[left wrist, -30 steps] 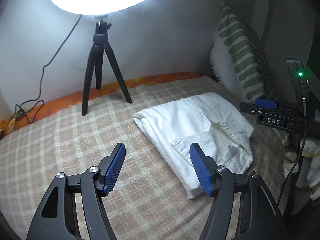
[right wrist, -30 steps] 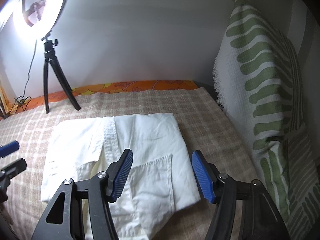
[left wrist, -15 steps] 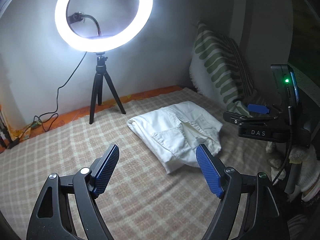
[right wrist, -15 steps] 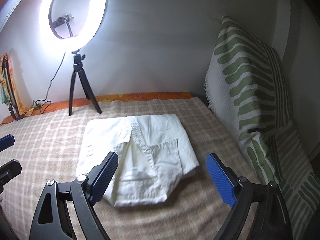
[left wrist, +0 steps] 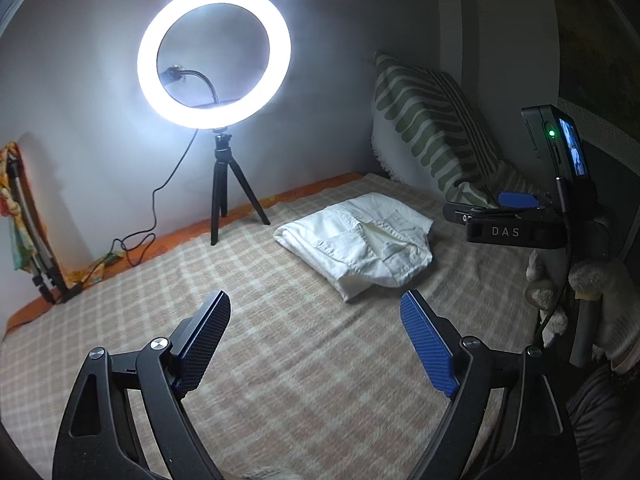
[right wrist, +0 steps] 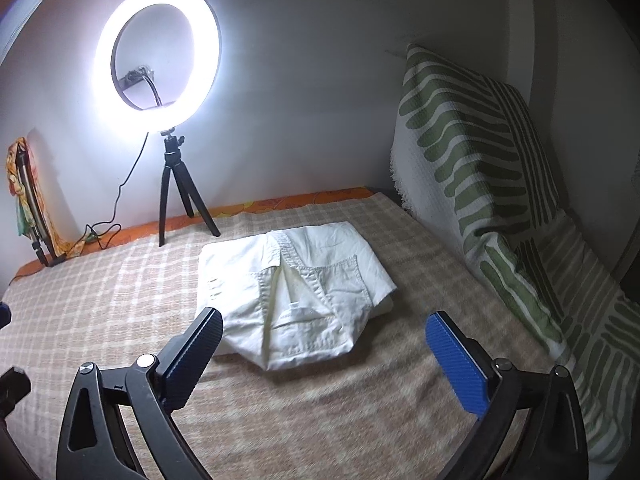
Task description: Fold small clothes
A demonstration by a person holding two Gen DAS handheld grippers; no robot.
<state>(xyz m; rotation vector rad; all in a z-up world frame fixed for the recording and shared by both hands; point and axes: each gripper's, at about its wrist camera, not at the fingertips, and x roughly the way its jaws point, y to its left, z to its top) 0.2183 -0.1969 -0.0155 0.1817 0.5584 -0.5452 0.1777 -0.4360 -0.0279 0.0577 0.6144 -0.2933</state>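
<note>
- Now the white shorts (right wrist: 294, 292) lie folded on the checked blanket (right wrist: 120, 300) of the bed, toward its far right part, pockets and seams facing up.
- Left gripper (left wrist: 316, 344) hangs above the blanket with its blue fingers (left wrist: 204, 338) spread wide and nothing between them; the shorts (left wrist: 360, 240) sit well ahead of it and to its right, untouched.
- Right gripper (right wrist: 326, 356) also has its fingers (right wrist: 456, 362) wide apart and empty; the near edge of the shorts lies just beyond the tips, closer to the left finger, with no contact.
- From the left wrist view, the right gripper (left wrist: 516, 224) shows side-on at the right edge, beside the shorts, marked "DAS", a small lit screen (left wrist: 568, 148) above it.
- Behind the shorts a lit ring light (right wrist: 158, 54) stands on a black tripod (right wrist: 176, 196) at the wall, its cable (right wrist: 120, 208) trailing left.
- A green-striped pillow (right wrist: 472, 168) leans against the wall to the right of the shorts.
</note>
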